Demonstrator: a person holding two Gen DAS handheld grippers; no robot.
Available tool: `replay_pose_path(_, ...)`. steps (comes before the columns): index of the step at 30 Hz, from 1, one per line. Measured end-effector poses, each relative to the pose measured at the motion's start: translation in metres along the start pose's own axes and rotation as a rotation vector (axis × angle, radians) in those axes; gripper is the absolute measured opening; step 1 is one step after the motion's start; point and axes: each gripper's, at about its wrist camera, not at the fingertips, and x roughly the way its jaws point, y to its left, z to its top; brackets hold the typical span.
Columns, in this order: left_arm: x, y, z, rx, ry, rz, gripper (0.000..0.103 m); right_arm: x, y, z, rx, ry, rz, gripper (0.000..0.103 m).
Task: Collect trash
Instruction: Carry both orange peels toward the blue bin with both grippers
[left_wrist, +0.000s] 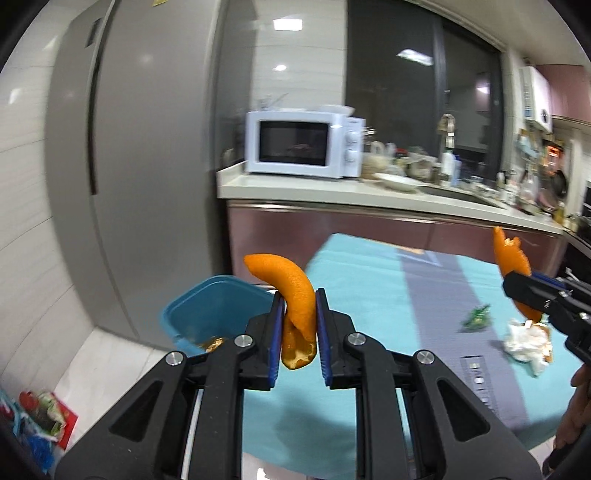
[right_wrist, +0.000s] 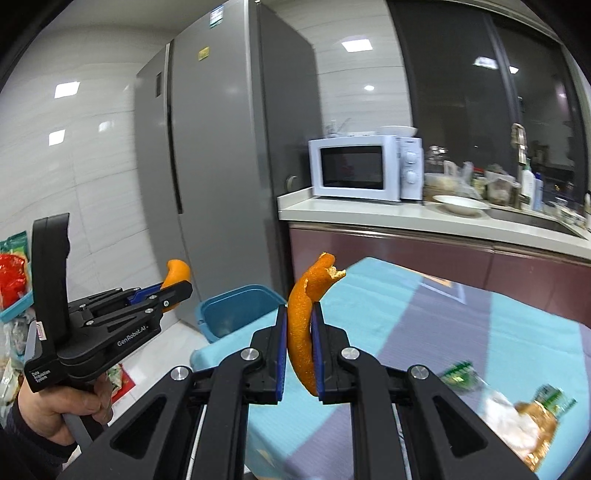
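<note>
Blue bin (left_wrist: 207, 314): open on the floor beside the table (left_wrist: 369, 266), some gold scrap (left_wrist: 213, 343) inside.
Left gripper (left_wrist: 300, 325): pinching curled orange peel (left_wrist: 291, 295).
Right gripper (right_wrist: 300, 343): pinching long peel strip (right_wrist: 303, 317).

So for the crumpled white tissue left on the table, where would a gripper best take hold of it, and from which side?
Grip the crumpled white tissue across its raised, bunched middle, coming from above with the fingers closing on either side. It lies as a loose, soft heap on the tablecloth, so a pinch should hold. Orange scraps sit at its edge, so keep to the white part.
</note>
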Motion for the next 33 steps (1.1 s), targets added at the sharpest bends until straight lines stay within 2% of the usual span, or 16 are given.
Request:
replay_pose_path(9,0.025,0.059,-0.003,-0.044,0.042,0.121,0.017,0.047,0.031,0.019,-0.064,0.029,0.089,0.011)
replay_pose_path(18,0.066,0.084,0.007,-0.063,0.082,0.185,0.017,0.107,0.050,0.032,-0.117,0.089,0.160,0.011)
replay_pose_path(24,0.112,0.102,0.016,-0.073,0.123,0.206,0.017,0.162,0.056,0.035,-0.135,0.165,0.193,0.011)
replay_pose_path(33,0.171,0.106,0.019,-0.069,0.181,0.224,0.017,0.237,0.062,0.030,-0.140,0.279,0.229,0.011)
